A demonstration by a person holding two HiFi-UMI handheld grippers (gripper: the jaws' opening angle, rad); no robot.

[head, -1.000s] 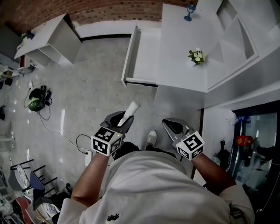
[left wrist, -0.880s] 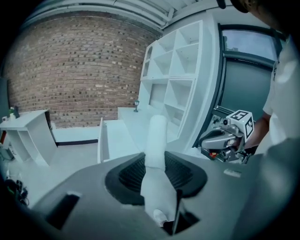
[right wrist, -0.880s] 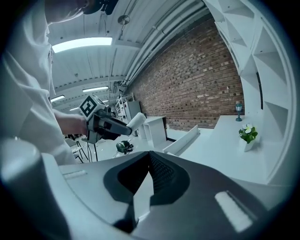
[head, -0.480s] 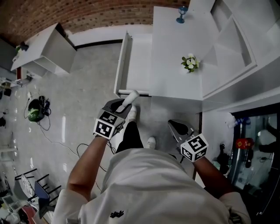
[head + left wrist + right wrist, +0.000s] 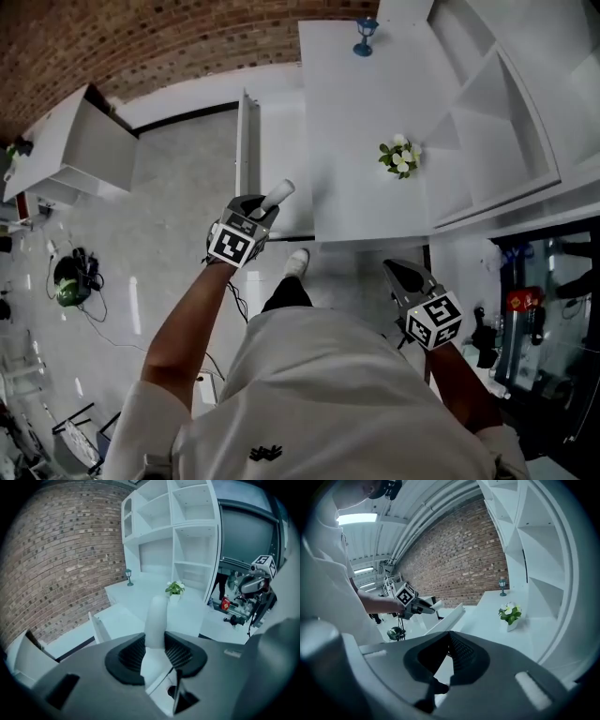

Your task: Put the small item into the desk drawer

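Leftmost thing that matters is the open drawer (image 5: 246,141), pulled out from the left side of the white table (image 5: 356,122), white inside and out. The left tongs (image 5: 262,208) are up over the near end of that drawer, just off the table's left edge, and they're pinching the small white item (image 5: 279,193). It's a pale stubby cylinder, and in the left gripper view the ribbed pads press on both its sides while its top end pokes out past the tips, pointing toward the table. From the head view it lines up over the drawer's inside, though how high above it I can't say. On the table itself there's a little pot of white flowers (image 5: 398,157) toward its right side. Off the table's near right corner, down low by the person's body, the right tongs (image 5: 396,272) are pressed together at the tips with nothing between them.
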